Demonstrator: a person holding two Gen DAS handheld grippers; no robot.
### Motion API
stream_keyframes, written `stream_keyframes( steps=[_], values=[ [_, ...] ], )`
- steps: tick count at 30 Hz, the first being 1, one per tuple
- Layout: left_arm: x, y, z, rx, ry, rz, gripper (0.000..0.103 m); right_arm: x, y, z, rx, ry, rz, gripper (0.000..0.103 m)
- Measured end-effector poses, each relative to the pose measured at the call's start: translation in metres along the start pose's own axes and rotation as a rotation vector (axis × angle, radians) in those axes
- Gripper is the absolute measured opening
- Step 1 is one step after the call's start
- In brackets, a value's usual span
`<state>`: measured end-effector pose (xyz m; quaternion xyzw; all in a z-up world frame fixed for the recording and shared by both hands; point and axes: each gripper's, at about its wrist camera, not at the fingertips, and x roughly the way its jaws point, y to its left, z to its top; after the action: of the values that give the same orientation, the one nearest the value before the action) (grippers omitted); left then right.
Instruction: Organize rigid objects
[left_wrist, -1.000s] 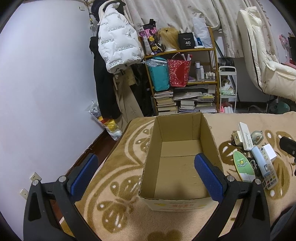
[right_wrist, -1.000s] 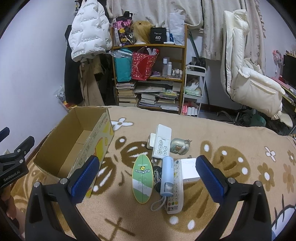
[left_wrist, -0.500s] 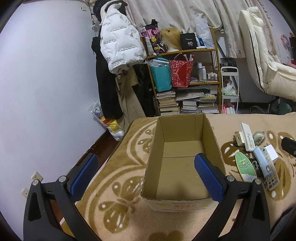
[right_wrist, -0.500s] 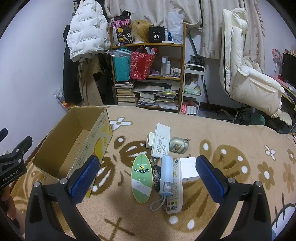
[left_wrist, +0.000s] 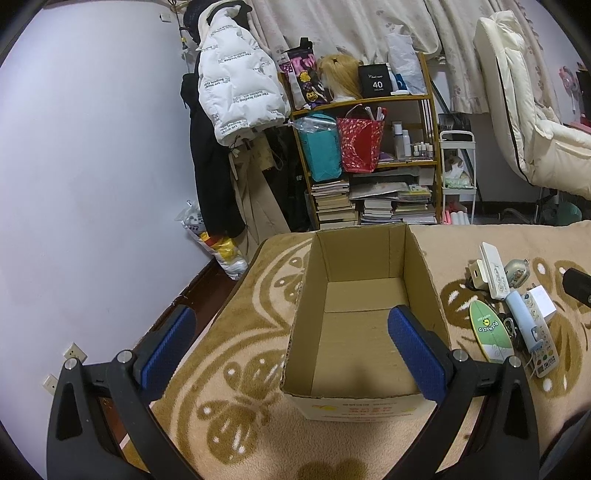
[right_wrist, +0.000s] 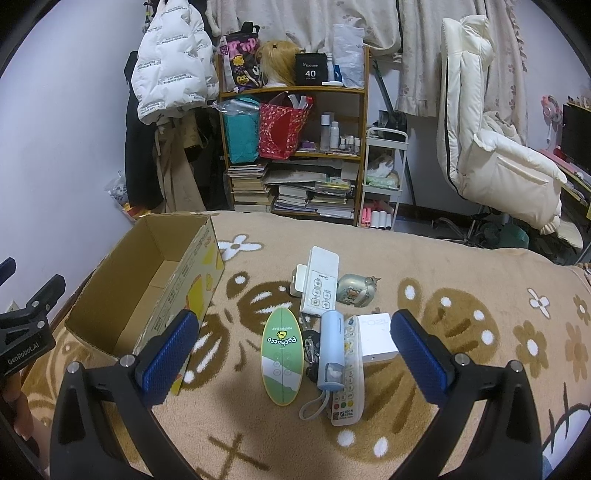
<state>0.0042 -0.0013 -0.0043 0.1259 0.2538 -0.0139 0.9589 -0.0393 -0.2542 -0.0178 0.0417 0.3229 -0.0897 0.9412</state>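
Observation:
An empty open cardboard box (left_wrist: 362, 328) stands on the tan flowered blanket; it also shows at the left in the right wrist view (right_wrist: 147, 291). A pile of small items lies to its right: a green oval board (right_wrist: 281, 360), a light-blue tube (right_wrist: 332, 350), two white remotes (right_wrist: 319, 284) (right_wrist: 347, 380), a white charger block (right_wrist: 376, 338) and a small round ornament (right_wrist: 356, 293). My left gripper (left_wrist: 291, 347) is open and empty over the box's near end. My right gripper (right_wrist: 291, 350) is open and empty above the pile.
A bookshelf (right_wrist: 291, 147) with bags, books and bottles stands behind the bed, coats (left_wrist: 236, 99) hang at the wall on the left, and a white chair (right_wrist: 491, 158) is at the right. The bed's left edge drops to the floor (left_wrist: 207, 288).
Both grippers have drifted slightly; the left view has shifted a little so the box sits a bit farther right. Nothing was grasped or moved.

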Motion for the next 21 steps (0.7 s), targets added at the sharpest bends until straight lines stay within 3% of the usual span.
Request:
stream_keyframes(
  steps=[21],
  values=[
    [0.007, -0.011, -0.002, 0.013, 0.019, -0.002, 0.103, 0.018, -0.004, -0.004, -0.018, 0.051, 0.009, 0.103]
  ],
)
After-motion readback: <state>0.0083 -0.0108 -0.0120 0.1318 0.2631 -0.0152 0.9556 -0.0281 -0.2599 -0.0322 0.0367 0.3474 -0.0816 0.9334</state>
